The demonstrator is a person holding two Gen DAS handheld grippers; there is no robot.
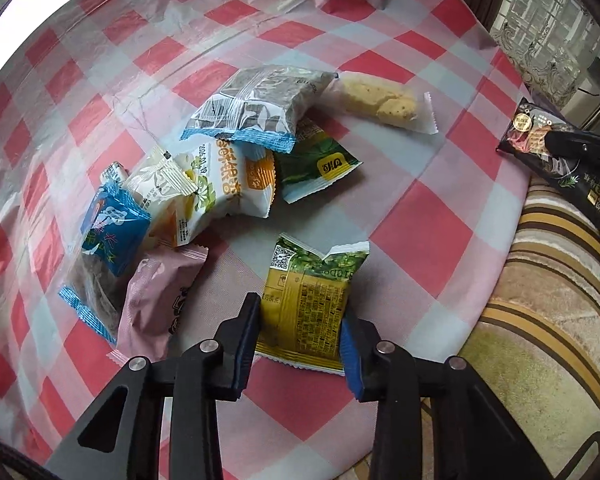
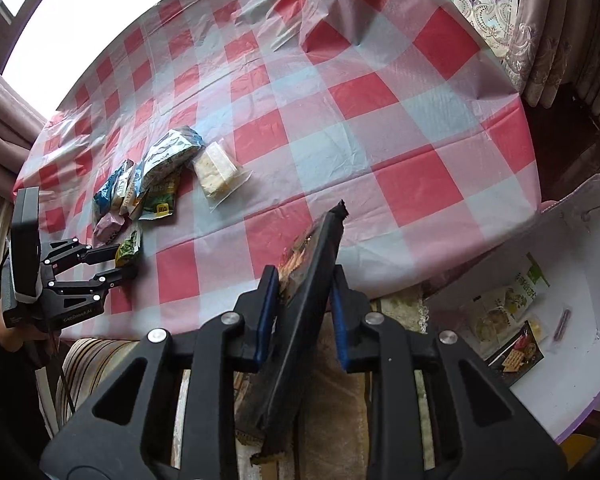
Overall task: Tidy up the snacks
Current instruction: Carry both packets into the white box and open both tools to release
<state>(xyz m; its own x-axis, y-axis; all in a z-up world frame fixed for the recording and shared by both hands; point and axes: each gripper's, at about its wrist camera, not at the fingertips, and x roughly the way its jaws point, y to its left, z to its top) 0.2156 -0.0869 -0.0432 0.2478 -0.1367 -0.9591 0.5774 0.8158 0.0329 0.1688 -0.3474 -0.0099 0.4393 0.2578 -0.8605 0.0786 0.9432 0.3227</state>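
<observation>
My left gripper [image 1: 300, 316] is open around a yellow-green snack packet [image 1: 306, 300] lying on the checked tablecloth [image 1: 420, 208]; its fingers straddle the packet's near end. A pile of packets [image 1: 204, 172] lies beyond it, with a clear-wrapped biscuit [image 1: 380, 100] at the far side. My right gripper [image 2: 304, 280] is shut on a black snack packet [image 2: 300, 300], held on edge over the table's near edge. The black packet also shows in the left wrist view [image 1: 560, 160]. The left gripper shows in the right wrist view [image 2: 120, 260].
A white storage box [image 2: 580, 280] stands below the table's right edge on the floor and holds several snack packets [image 2: 516, 320]. A striped cushion [image 1: 560, 300] lies by the table edge. Curtains [image 2: 540, 40] hang behind the table.
</observation>
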